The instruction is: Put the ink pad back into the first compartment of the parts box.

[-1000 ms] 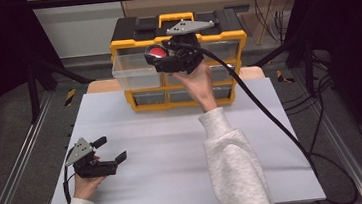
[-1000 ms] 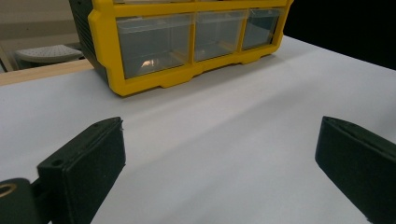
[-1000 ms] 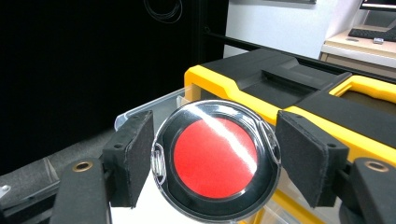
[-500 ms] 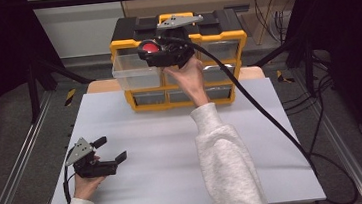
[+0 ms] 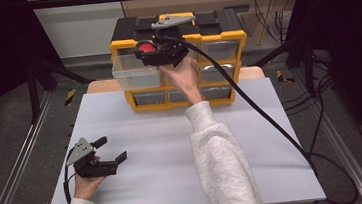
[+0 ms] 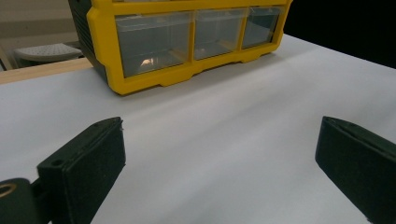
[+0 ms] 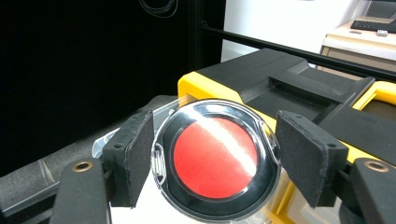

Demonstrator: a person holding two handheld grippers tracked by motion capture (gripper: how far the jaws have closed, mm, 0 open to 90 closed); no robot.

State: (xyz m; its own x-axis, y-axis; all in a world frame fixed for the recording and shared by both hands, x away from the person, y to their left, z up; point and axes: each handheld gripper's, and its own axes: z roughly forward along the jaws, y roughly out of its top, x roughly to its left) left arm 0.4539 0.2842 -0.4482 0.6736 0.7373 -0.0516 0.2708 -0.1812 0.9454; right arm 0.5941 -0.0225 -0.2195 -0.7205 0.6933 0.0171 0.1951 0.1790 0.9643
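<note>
I have the round red disc in its clear black-rimmed case (image 7: 215, 157) pinched in my right gripper (image 7: 212, 161), just above the pulled-out clear drawer (image 5: 136, 71) of the yellow organiser (image 5: 223, 40). Next, I judge: lower, then release. My left gripper (image 5: 108, 150) rests spread, empty, on the table (image 5: 173, 148).
</note>
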